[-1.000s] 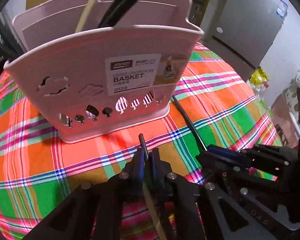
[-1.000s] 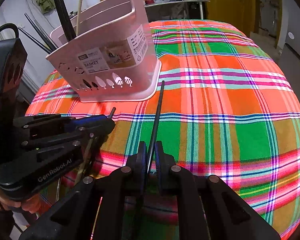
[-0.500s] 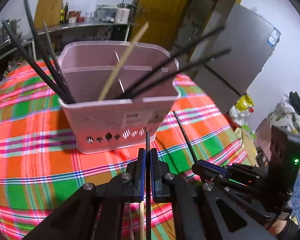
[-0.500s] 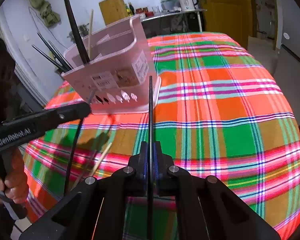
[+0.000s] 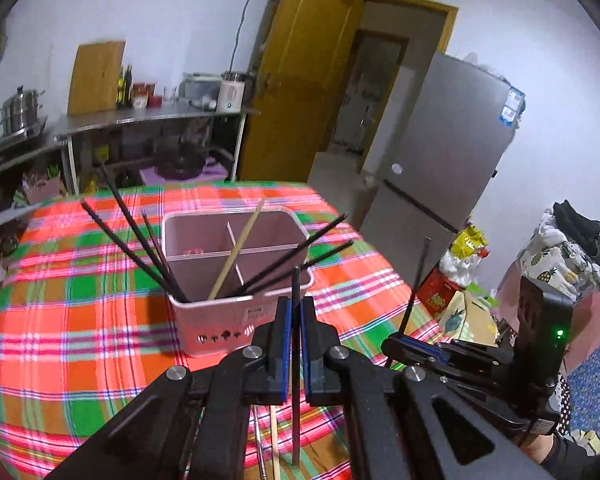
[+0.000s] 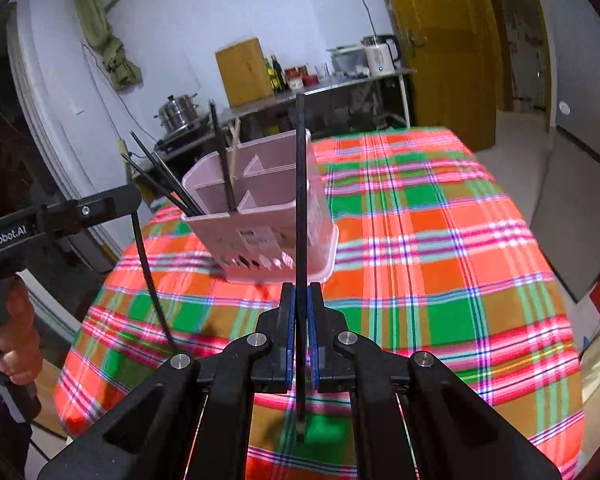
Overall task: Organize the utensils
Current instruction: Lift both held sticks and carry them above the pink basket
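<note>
Black chopstick point(image 5: 295, 344) pinched upright in left gripper point(image 5: 295, 344), long axis near vertical, tip up. Right gripper point(image 6: 298, 340) clamps second black chopstick point(image 6: 300, 216), same orientation. Both held above plaid tablecloth point(image 6: 440, 248), near side of pink basket point(image 5: 220, 312), which holds more chopsticks leaning outward.

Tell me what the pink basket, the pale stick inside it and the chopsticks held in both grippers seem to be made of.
The pink basket looks like moulded matte plastic: thin even walls, cut-out shapes, a printed label. The pale stick looks like bare wood or bamboo, tan and dull. The black chopstick in the left gripper and the one in the right gripper are dark and smooth; plastic, alloy or lacquered wood cannot be told.
</note>
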`<state>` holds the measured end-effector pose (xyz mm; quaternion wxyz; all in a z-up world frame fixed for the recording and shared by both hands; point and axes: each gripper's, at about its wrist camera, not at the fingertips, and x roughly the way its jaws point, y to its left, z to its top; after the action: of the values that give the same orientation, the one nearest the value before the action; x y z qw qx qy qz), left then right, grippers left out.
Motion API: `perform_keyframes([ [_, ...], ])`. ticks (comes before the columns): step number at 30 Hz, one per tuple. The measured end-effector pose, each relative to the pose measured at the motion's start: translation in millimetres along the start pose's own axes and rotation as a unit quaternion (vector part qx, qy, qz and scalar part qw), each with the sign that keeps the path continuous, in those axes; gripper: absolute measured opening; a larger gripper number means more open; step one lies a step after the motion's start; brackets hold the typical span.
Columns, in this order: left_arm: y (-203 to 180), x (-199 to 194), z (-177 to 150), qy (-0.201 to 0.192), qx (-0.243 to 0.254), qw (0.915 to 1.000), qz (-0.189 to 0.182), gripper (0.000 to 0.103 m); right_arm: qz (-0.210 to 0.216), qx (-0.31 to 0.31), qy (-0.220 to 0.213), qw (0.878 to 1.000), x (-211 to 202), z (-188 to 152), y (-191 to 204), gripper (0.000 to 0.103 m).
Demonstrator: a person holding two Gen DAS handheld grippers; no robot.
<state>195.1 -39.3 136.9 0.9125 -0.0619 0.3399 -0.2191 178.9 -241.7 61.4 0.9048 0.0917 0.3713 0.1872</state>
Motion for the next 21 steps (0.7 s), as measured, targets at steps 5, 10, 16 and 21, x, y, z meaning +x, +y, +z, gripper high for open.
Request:
perform_keyframes([
  [5,-6,-20,5,-0.016,0.008,0.9998,0.001,0.004,-0.001,-0.011,-0.017,1.0,-15,7,9,0.006],
  [10,-6,-32,7,-0.021,0.011,0.9997,0.005,0.004,-0.002,-0.022,-0.03,0.999,-27,12,19,0.006],
  [16,-5,-48,10,-0.022,0.019,0.9994,0.017,0.004,0.002,-0.032,-0.047,0.998,-40,20,30,0.005],
  [21,1,-57,13,-0.017,0.016,0.9994,0.025,0.004,0.011,-0.04,-0.052,0.998,-42,25,42,0.005],
])
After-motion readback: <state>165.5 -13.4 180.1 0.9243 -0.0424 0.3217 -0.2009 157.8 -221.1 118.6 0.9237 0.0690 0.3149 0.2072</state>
